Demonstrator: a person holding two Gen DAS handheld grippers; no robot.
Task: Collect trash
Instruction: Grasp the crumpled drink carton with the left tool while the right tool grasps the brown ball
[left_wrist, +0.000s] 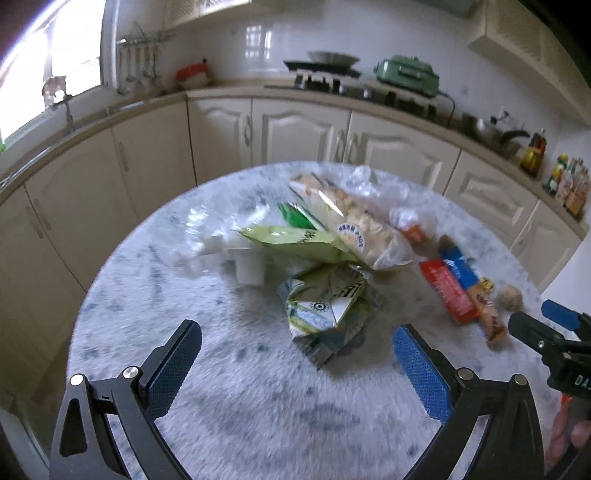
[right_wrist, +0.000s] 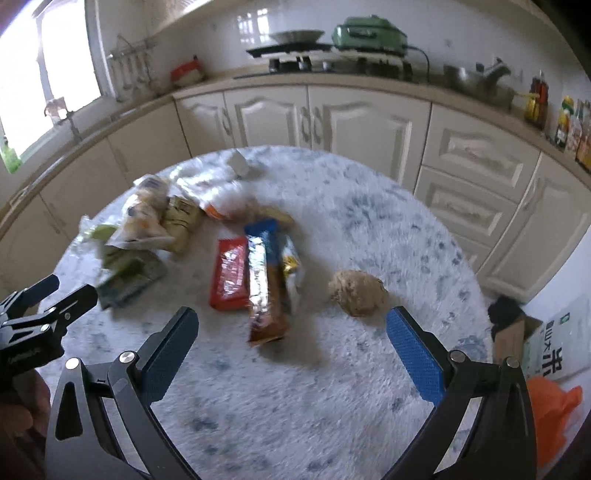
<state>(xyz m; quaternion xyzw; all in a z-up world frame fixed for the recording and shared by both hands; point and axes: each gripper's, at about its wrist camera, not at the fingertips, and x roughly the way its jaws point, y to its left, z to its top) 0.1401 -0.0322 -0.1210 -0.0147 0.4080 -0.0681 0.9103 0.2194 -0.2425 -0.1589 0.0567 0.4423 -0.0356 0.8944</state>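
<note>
Both grippers hover empty, jaws spread wide for a first pick: left gripper faces the crumpled green wrapper, right gripper the brown snack-bar wrapper, trash littering the marble table.

Daylight floods in from the window, blown out to white, and glares off the wall tiles to its right. Both views bow strongly, with black corners far from the window. Motion blur smears the marble surface and the wrappers, which cast soft shadows
</note>
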